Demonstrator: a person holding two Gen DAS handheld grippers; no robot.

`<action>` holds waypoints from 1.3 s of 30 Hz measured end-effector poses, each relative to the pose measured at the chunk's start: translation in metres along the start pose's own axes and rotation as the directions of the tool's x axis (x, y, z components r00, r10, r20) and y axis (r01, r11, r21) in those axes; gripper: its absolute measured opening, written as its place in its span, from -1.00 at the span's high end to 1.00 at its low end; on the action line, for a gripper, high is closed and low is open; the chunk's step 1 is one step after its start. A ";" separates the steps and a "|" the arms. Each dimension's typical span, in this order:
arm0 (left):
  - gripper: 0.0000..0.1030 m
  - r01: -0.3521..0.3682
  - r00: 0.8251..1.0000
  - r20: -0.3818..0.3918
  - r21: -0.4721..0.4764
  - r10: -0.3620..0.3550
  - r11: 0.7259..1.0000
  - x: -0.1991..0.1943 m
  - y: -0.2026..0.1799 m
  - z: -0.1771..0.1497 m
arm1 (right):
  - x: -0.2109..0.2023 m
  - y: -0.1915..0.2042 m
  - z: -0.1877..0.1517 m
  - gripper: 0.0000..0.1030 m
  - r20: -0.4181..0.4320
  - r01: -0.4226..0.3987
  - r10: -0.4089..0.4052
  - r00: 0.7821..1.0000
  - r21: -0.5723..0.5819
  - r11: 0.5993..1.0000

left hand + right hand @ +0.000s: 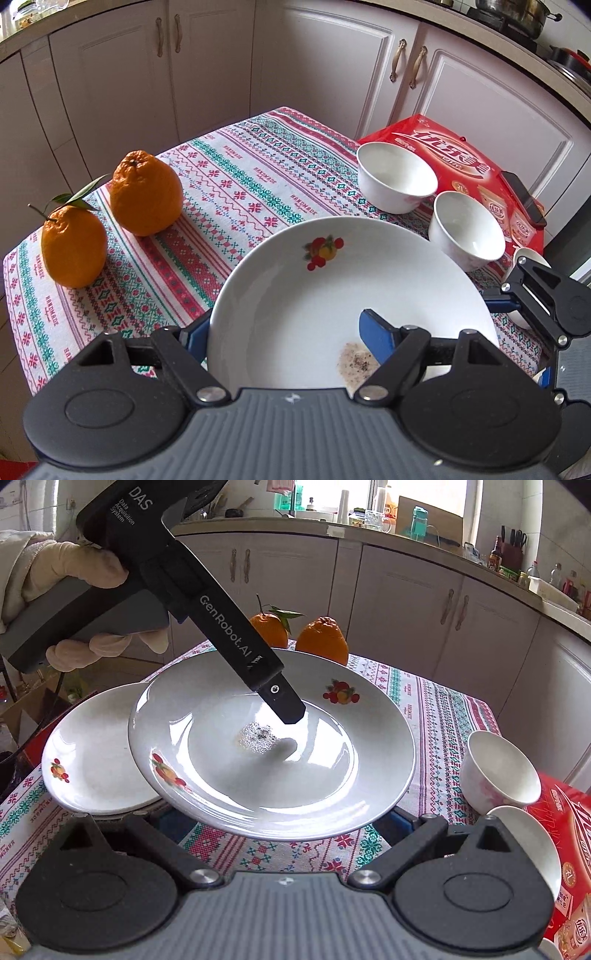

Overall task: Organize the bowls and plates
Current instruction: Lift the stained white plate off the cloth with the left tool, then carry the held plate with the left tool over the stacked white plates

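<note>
Fingers (378, 334) of the left gripper (284, 332) clamp the near rim of a white plate (332, 288): one blue pad lies on the plate's inner face beside a speckled smear, the other sits under the rim at the left. From the right wrist view this plate (273, 753) is tilted and raised above the tablecloth (436, 716), its left edge overlapping a second plate (92, 760) that lies flat near the table's left edge. Both plates carry small fruit prints, so there are two plates in all. A gloved hand (70, 572) holds the left gripper's handle. The right gripper (280, 823) sits low just in front of the held plate, its fingers hidden under the rim; whether they are apart or together cannot be told. In the left wrist view it shows at the right edge (532, 291). Three white bowls are in sight: two (397, 182) (467, 230) stand side by side near the table's right edge, and a third (524, 845) lies close to the right gripper. A red box (458, 155) rests at the right edge behind the bowls, with a dark phone (524, 195) on it. Two oranges (146, 192) (74, 245) with leaves stand touching at the table's far left corner.
</note>
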State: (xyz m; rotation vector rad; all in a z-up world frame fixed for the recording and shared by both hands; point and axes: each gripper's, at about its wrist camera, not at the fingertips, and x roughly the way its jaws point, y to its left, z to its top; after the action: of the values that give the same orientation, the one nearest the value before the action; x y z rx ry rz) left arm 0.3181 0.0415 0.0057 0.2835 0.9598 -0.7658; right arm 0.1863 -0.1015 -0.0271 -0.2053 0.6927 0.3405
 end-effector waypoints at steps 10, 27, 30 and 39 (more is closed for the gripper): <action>-0.56 -0.042 0.999 0.030 -0.084 0.045 0.996 -0.033 0.009 -0.038 | -0.012 0.031 0.002 -0.97 0.019 -0.047 0.049 0.999 -0.080 0.996; -0.56 -0.070 0.996 0.035 -0.234 0.080 0.970 -0.052 0.038 -0.103 | -0.002 0.078 0.004 -0.97 -0.019 -0.130 0.128 0.992 -0.190 0.973; -0.56 -0.066 0.997 0.034 -0.246 0.076 0.967 -0.051 0.041 -0.110 | -0.001 0.084 0.003 -0.97 -0.027 -0.133 0.130 0.991 -0.198 0.971; -0.56 -0.048 0.997 0.037 -0.281 0.061 0.958 -0.046 0.049 -0.124 | 0.002 0.092 0.003 -0.97 -0.042 -0.129 0.123 0.991 -0.214 0.968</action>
State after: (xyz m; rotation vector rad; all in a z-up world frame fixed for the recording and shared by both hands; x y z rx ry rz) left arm 0.2584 0.1634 -0.0310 0.0446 1.0003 -0.5744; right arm 0.1554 -0.0154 -0.0324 -0.3748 0.6981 0.5370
